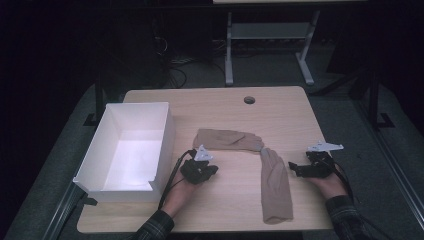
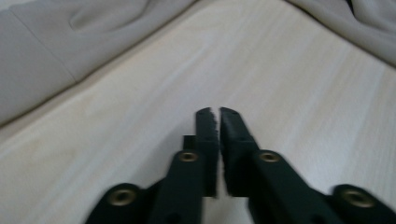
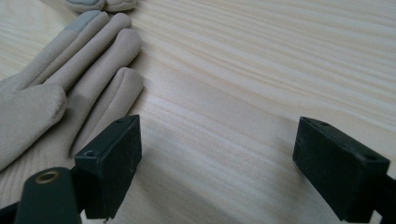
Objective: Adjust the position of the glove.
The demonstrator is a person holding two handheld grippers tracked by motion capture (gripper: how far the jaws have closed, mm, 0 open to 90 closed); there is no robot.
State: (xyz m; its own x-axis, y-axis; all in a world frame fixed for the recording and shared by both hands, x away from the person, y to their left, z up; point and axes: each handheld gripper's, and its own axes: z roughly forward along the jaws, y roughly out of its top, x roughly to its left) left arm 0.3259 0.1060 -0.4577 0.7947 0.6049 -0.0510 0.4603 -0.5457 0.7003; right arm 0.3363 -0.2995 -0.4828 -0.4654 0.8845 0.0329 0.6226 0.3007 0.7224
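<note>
- Dark room surrounds my pale wooden desk (image 1: 230,200); white box (image 1: 131,150) at left.
- Two beige gloves (image 1: 276,185) lie there.
- Left tongs (image 2: 218,122) closed, empty; right tongs (image 3: 217,149) open.

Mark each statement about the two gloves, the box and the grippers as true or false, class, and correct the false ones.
1. The white box has a glove inside. False: it holds nothing; both gloves lie on the table.
2. The left gripper is shut with nothing between its jaws. True.
3. The right gripper is clamped on a glove. False: its jaws stand open over bare wood beside the near glove.
4. The far glove and the near glove meet at their fingertips. True.
</note>
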